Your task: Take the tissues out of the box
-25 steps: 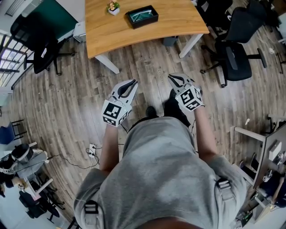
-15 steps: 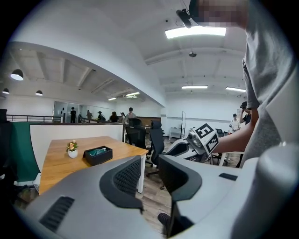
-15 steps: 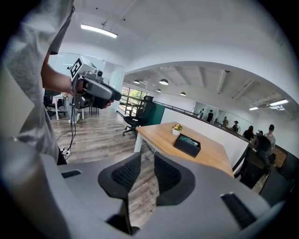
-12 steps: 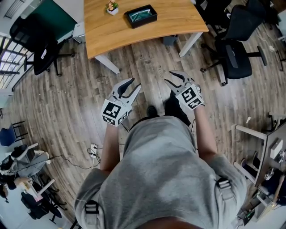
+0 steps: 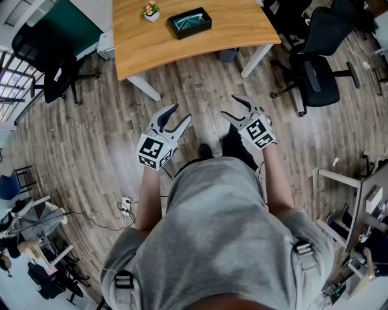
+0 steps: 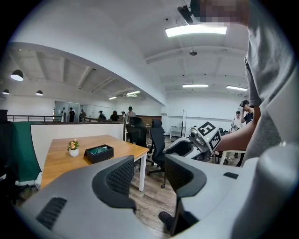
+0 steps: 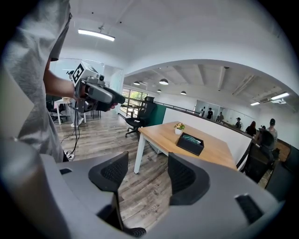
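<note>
Left hand-held gripper (image 5: 182, 112) and right hand-held gripper (image 5: 228, 105), jaws just opening wide with nothing between them, above the floor (image 5: 200, 85). Tissue box (image 5: 191, 22) on the table (image 5: 242, 27) well ahead, beside a small potted plant (image 5: 149, 10).

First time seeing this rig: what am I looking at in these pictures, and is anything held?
No robot: a person holds a two-jaw gripper in each hand. The top-down picture comes from a camera on the person's head; the other two from cameras riding on the left gripper and right gripper, looking along their jaws. Ahead stands a wooden table bearing a black tissue box and a small potted plant. Both grippers' jaws have just been opening and stand apart with nothing between them.
</note>
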A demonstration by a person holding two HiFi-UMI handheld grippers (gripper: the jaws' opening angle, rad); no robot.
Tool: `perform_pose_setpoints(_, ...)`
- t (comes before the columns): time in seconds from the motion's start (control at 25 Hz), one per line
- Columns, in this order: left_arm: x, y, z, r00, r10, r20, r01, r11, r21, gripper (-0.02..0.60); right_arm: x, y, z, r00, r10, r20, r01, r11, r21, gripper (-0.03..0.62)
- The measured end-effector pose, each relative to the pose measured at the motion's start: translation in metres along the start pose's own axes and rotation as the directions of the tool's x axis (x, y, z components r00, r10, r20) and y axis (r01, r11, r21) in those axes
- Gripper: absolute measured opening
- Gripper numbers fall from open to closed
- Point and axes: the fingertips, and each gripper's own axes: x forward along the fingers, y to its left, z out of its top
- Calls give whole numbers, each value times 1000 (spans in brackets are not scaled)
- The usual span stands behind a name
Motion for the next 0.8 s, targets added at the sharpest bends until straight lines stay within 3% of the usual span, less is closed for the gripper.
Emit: perform_pose_setpoints(0.8, 8, 14, -3, 1000, 24, -13, -24, 1000, -21, 207, 11, -18, -3, 1000, -7, -9, 7, 1000, -11, 275)
